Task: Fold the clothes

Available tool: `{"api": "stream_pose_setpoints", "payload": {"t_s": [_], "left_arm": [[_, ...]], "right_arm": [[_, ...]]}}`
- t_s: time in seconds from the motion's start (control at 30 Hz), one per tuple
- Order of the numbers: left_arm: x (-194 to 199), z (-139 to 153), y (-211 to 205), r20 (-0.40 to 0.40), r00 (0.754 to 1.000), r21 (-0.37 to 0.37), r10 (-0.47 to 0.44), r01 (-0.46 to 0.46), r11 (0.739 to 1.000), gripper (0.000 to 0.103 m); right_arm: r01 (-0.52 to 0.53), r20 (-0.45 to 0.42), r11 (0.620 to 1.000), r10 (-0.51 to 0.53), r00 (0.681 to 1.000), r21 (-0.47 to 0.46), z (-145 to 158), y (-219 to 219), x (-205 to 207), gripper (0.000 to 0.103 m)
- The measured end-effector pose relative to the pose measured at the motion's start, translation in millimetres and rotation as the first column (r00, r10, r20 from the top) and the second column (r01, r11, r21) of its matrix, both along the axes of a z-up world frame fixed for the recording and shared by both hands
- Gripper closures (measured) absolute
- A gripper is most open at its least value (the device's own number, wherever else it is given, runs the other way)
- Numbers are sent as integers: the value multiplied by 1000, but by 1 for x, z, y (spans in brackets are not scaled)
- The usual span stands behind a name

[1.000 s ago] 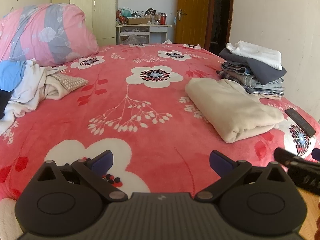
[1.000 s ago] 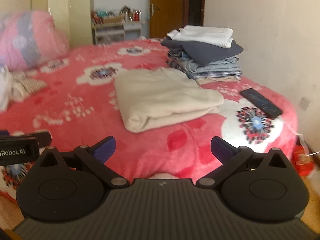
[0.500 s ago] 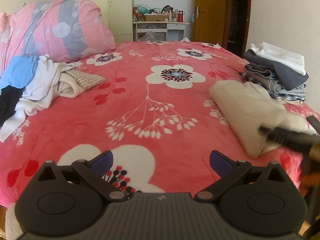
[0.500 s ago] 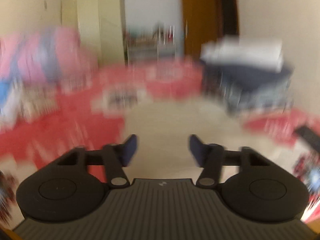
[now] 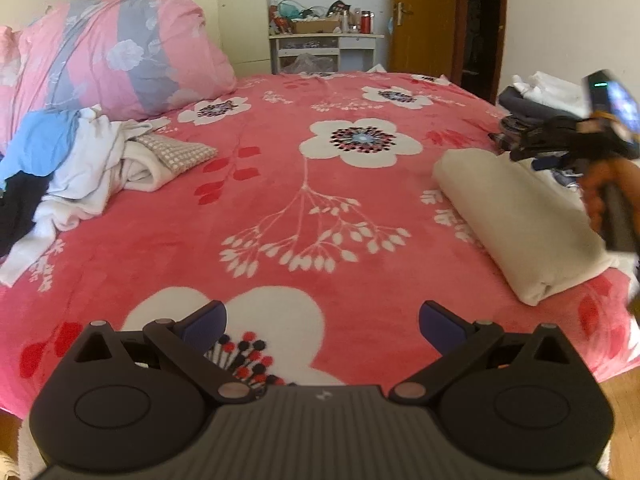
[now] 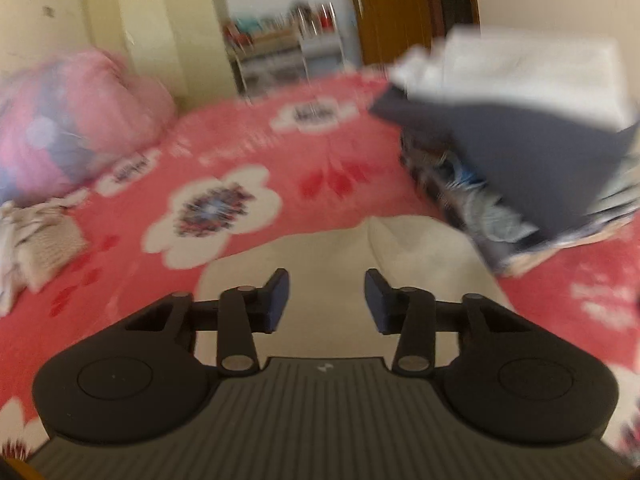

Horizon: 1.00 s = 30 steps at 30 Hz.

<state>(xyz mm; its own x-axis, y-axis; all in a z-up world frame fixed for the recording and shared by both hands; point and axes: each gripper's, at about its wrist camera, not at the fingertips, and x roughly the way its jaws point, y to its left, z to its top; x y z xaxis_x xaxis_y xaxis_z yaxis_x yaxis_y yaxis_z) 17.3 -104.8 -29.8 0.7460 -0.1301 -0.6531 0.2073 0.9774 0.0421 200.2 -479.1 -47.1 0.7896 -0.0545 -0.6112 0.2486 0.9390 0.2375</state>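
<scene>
The left gripper [image 5: 322, 322] is hovering over the near edge of the bed [image 5: 280, 184], its fingers [image 5: 204, 320] standing wide apart with nothing between them. The right gripper [image 6: 326, 300] is reaching over the folded cream garment [image 6: 420, 252]; its fingers [image 6: 276, 300] are closing, part-way drawn in, with only air between them and the cloth lying below. In the left view the right gripper [image 5: 560, 148] is showing at the right edge, above the cream garment [image 5: 520, 216]. Just beyond the garment, a stack of folded clothes [image 6: 520, 140] is sitting on the bed's right side. A heap of unfolded clothes [image 5: 68, 160] is lying at the left, near a pink pillow [image 5: 116, 52].
</scene>
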Motion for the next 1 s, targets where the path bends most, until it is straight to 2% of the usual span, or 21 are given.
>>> {"api": "stream_pose_setpoints", "payload": {"t_s": [0.07, 0.1, 0.13, 0.23, 0.4, 0.43, 0.53, 0.63, 0.73, 0.8, 0.97, 1.0], "left_arm": [[3, 0, 2, -4, 1000, 16, 7, -6, 1000, 0], [4, 0, 3, -5, 1000, 23, 9, -9, 1000, 0], [5, 1, 5, -4, 1000, 27, 10, -10, 1000, 0], [11, 0, 12, -6, 1000, 21, 18, -18, 1000, 0], [19, -6, 21, -25, 999, 7, 28, -28, 1000, 0], [20, -7, 23, -30, 999, 7, 31, -31, 999, 0], [19, -7, 26, -33, 999, -8, 38, -38, 999, 0], [14, -4, 28, -28, 999, -25, 32, -33, 999, 0], [4, 0, 28, -9, 1000, -39, 22, -22, 999, 0], [-2, 2, 27, -8, 1000, -47, 16, -16, 999, 0], [-18, 7, 24, 2, 1000, -47, 0, 0, 999, 0], [-21, 9, 24, 10, 1000, -45, -1, 2, 999, 0]], "right_arm": [[44, -91, 999, -41, 995, 30, -25, -20, 39, 73], [72, -110, 997, -69, 992, 21, -31, -26, 48, 72], [100, -121, 995, -99, 988, 5, -35, -29, 53, 72], [117, -94, 992, -112, 989, 46, -27, -36, 44, 72], [-65, 44, 997, 63, 997, 46, 10, -8, -46, 70], [-114, 55, 992, 112, 992, 43, 14, 2, -69, 70], [-178, 22, 984, 178, 984, -14, 3, 32, -125, 70], [-148, -8, 989, 148, 989, -30, -26, 39, -151, 72], [-65, 56, 997, 63, 996, 38, -10, 46, -178, 69], [-110, 126, 994, 106, 986, 23, 1, 65, -194, 69], [-105, -28, 994, 106, 994, 24, -45, 89, -187, 65], [-90, -25, 996, 91, 996, 23, -44, 93, -195, 65]]}}
